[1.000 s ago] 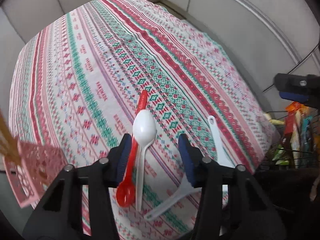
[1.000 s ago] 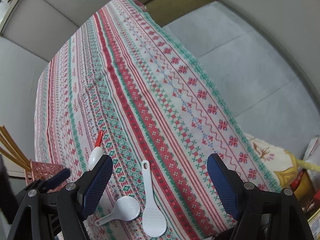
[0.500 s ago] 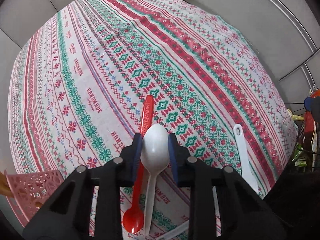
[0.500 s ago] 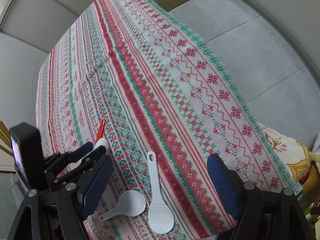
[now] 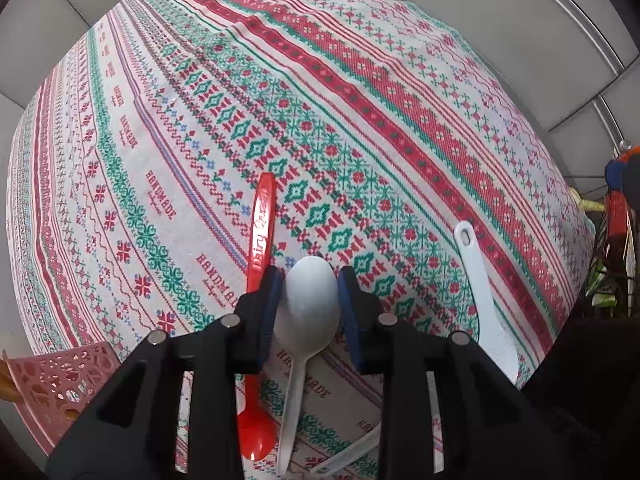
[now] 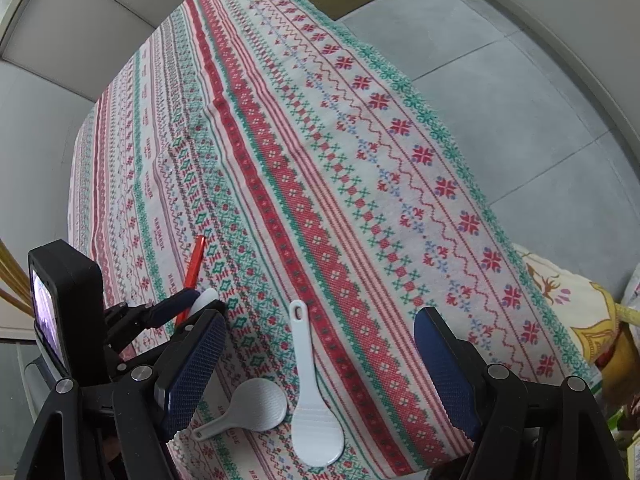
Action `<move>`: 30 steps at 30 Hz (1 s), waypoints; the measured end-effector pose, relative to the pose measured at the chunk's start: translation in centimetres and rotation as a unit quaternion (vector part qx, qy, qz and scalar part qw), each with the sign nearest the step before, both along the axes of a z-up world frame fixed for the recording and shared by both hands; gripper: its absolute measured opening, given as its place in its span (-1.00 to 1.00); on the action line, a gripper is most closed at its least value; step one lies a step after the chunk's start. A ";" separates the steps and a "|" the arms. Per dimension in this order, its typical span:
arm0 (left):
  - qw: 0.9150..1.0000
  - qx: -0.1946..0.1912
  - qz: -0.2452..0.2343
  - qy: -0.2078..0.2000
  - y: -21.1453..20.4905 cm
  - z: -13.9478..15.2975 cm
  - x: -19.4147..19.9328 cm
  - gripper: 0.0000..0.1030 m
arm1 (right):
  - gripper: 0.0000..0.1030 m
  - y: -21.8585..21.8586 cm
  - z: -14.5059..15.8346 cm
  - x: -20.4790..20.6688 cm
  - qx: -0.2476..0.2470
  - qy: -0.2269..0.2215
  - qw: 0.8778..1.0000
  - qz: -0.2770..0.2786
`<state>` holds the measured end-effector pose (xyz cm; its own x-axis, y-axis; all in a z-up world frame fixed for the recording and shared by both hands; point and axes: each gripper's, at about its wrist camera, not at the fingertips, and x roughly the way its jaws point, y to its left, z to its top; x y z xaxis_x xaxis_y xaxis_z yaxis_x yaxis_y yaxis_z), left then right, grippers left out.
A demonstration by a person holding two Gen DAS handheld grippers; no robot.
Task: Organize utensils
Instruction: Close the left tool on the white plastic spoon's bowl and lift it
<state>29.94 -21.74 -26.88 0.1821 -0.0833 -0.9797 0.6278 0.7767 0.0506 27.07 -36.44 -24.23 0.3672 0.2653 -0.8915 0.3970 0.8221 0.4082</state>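
A white plastic spoon (image 5: pixel 310 304) lies on the patterned tablecloth (image 5: pixel 360 120) beside a red spoon (image 5: pixel 262 228). My left gripper (image 5: pixel 310 280) points down over the white spoon's bowl, one blue pad on each side of it, both touching. Its jaws are opening slightly with the bowl between them. The right wrist view shows this gripper (image 6: pixel 192 302) at the left, on the spoon (image 6: pixel 208 298). My right gripper (image 6: pixel 320 320) hangs open above a white rice paddle (image 6: pixel 308 380) and a small round scoop (image 6: pixel 256 408), holding nothing.
A pink perforated basket (image 5: pixel 60 384) stands at the table's near left corner, with wooden chopsticks (image 6: pixel 8 280) sticking out. The paddle (image 5: pixel 480 280) lies right of the left gripper. A wire rack with packets (image 5: pixel 616 240) stands beyond the table's right edge. Grey floor (image 6: pixel 520 100) lies past the far edge.
My left gripper has come down over the white spoon and its jaws have narrowed from wide apart to touching the bowl. The right gripper has stayed where it was, open.
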 end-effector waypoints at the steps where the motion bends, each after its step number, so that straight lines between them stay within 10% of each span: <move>1: 1.000 0.000 -0.001 0.003 0.0 0.0 0.0 -0.39 | 0.59 0.0 0.0 0.0 0.000 0.001 1.000 0.000; 11: 1.000 0.001 -0.002 -0.016 1.6 0.3 -0.1 -0.38 | 0.59 0.5 -0.4 0.1 -0.005 0.009 1.000 0.011; 22: 0.993 -0.078 0.028 -0.078 4.7 7.1 -2.6 -0.39 | 0.58 1.5 -2.2 1.1 -0.015 0.034 0.999 0.031; 30: 0.986 -0.123 0.040 -0.105 6.6 10.1 -4.2 -0.40 | 0.11 4.9 -4.4 2.1 -0.032 0.062 0.994 0.086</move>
<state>25.78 -15.17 -16.74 0.3948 -0.2910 -0.8715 0.5605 0.8279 -0.0225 29.18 -31.58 -28.61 0.2083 0.2550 -0.9442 0.2926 0.9050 0.3089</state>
